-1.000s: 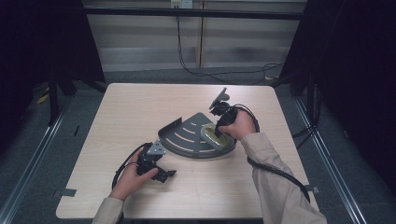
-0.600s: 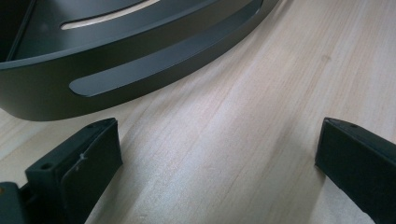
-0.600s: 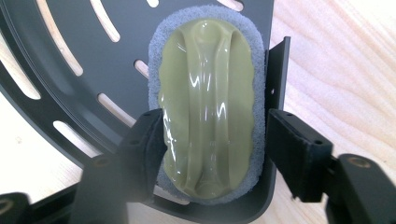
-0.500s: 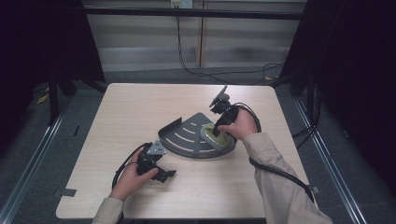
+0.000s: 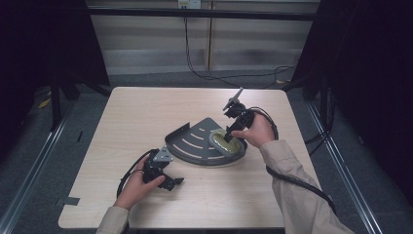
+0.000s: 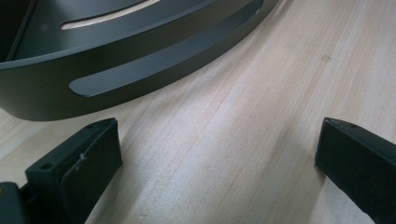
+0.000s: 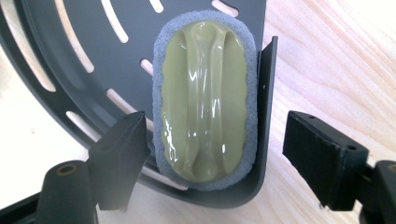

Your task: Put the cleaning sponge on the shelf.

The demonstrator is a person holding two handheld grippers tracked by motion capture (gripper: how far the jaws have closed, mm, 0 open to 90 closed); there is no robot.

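**Scrubber in the rack corner, both tools wide**

High view: your right tool (image 5: 229,134) hangs over the green scrubber (image 5: 227,142), which lies in the right corner of the dark slotted rack (image 5: 195,144) mid-surface (image 5: 146,112). Your left tool (image 5: 171,181) rests low on the surface, near the rack's front edge.

Left gripper view: jaws stand wide with bare wood between them; the rack's curved wall (image 6: 116,79) sits just ahead.

Right gripper view: jaws have just been opening and now stand wide. The scrubber (image 7: 203,102) lies between them, its grey foam rim against the rack's side wall (image 7: 264,107); neither pad presses on it.
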